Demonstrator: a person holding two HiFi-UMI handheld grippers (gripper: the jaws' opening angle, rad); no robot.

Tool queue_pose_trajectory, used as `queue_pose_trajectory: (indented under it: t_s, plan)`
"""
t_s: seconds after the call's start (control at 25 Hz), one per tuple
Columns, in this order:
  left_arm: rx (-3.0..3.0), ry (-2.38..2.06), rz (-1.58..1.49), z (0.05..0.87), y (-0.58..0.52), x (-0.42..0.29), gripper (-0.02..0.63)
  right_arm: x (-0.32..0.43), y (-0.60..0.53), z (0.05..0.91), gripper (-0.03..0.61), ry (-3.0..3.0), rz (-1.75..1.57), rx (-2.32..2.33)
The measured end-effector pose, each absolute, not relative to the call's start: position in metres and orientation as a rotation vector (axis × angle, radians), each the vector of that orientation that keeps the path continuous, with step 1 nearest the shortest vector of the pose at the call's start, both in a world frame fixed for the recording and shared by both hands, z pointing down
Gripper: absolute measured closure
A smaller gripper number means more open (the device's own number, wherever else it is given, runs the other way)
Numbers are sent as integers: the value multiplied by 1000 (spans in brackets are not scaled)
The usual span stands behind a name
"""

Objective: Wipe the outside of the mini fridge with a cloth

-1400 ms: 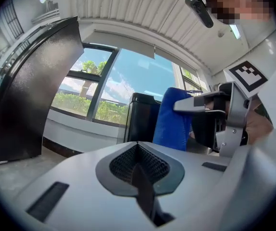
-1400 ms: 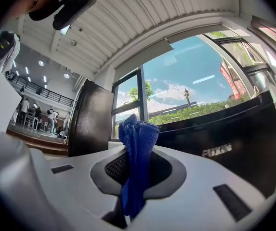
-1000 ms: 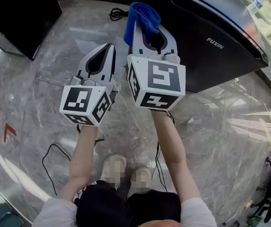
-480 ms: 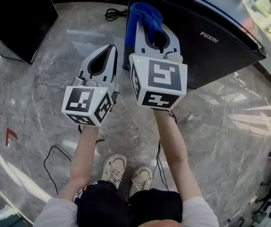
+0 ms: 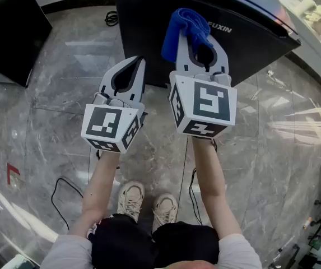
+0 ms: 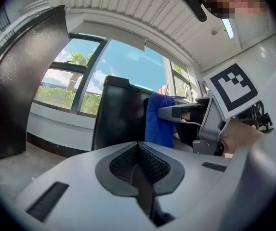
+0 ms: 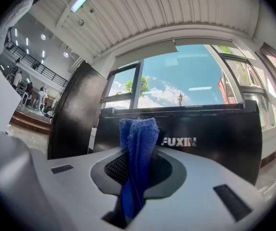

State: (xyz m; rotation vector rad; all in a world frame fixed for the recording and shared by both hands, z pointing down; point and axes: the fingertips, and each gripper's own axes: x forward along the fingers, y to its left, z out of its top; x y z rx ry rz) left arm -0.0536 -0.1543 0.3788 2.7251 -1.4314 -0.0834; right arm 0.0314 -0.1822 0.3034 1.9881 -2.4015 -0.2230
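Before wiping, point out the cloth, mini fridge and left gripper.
cloth (image 7: 138,141), right gripper view, bunched upper part
mini fridge (image 5: 143,38), head view, black logo face
left gripper (image 5: 140,61), head view, closed fingertips

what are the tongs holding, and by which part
Right tongs: shut on the blue cloth, pinched at its bunched lower part, top poking past the tips. Left tongs: shut, empty.

Polished grey marble floor (image 5: 48,105) carries a small red arrow mark (image 5: 12,171) at the left, with a thin black cable loop (image 5: 65,179) near it. A coiled black cord (image 5: 111,19) lies at the floor's far edge. A tall glossy black cabinet (image 5: 3,27) stands far left.
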Motion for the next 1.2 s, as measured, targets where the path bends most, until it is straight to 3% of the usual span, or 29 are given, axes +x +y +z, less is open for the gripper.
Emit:
queue_pose_trajectory:
  t_s: [0.6,1.2]
  plan:
    - [2798,-1224,-74,388,-141,55,609,169,-157,302,514,-2177,-226,2223]
    - [2824,-1114,30,413,-127,119,609,295,-143,308,514,-1926,-229,2434]
